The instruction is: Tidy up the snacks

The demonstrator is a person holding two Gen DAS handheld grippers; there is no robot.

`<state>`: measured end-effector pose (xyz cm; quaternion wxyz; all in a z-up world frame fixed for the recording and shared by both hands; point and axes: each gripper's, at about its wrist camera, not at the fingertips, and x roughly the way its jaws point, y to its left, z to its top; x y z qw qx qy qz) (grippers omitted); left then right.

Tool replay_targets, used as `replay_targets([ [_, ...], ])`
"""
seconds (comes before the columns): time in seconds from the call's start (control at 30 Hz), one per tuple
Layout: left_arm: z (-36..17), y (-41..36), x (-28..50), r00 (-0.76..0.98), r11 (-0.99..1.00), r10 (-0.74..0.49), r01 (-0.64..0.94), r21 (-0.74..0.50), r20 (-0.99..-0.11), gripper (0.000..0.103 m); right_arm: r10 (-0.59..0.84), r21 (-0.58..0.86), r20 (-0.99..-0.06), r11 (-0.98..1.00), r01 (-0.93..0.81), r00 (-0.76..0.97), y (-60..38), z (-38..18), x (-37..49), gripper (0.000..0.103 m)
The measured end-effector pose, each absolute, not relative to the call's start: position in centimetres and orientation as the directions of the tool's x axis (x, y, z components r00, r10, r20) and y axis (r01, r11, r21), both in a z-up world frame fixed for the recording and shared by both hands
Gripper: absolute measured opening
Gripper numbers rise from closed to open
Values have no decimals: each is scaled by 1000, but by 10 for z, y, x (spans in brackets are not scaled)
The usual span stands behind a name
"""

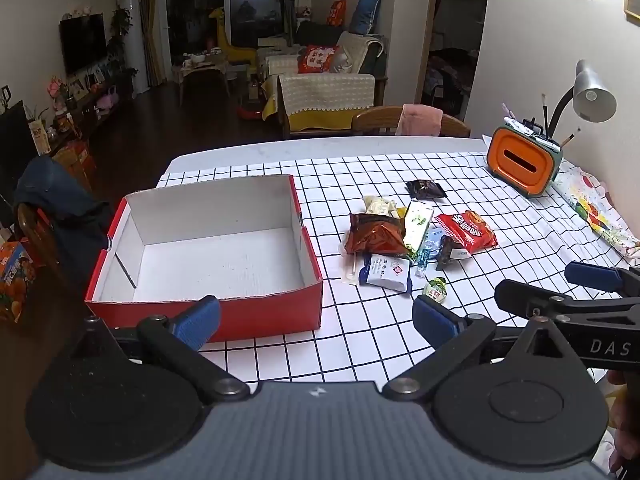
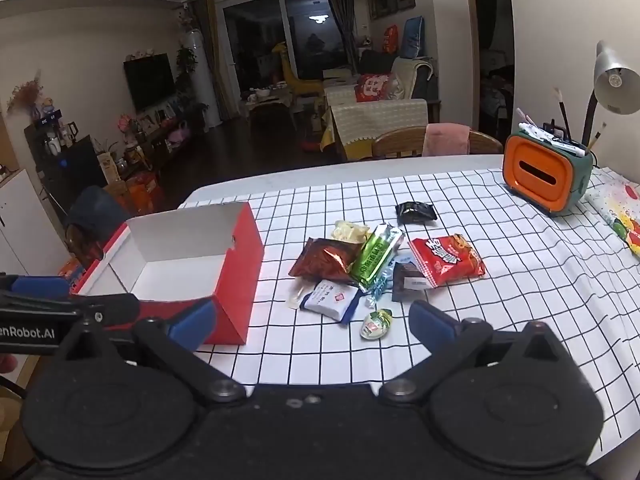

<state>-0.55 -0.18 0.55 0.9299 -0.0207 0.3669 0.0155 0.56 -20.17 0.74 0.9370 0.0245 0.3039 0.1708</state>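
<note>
An empty red box [image 1: 208, 312] with a white inside stands on the checked tablecloth at the left; it also shows in the right wrist view [image 2: 236, 276]. A pile of snack packets lies to its right: a brown bag [image 1: 374, 234], a red bag [image 1: 466, 232], a green-white packet [image 2: 374, 258], a white-blue sachet [image 2: 330, 298], a black packet [image 2: 414, 212] and a small green candy [image 2: 374, 324]. My left gripper [image 1: 316, 320] is open and empty, near the box's front wall. My right gripper [image 2: 312, 326] is open and empty, just in front of the pile.
An orange and green pen holder [image 1: 524, 164] and a desk lamp [image 1: 592, 96] stand at the table's far right. A colourful folded cloth [image 1: 600, 212] lies along the right edge. Chairs [image 1: 412, 120] stand behind and left of the table.
</note>
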Motion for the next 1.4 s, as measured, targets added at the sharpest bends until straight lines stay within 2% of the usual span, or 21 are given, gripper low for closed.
replay_targets([
  [0.67,10,0,-7,743,999,16,-43,-24,-669,103,388,191,-485,922,-338,784,-208,18,3,103],
  [1.4,13,0,-8,748,999,19,-43,-20,-664,103,363,156,-517,930,-331,775,-198,16,0,103],
])
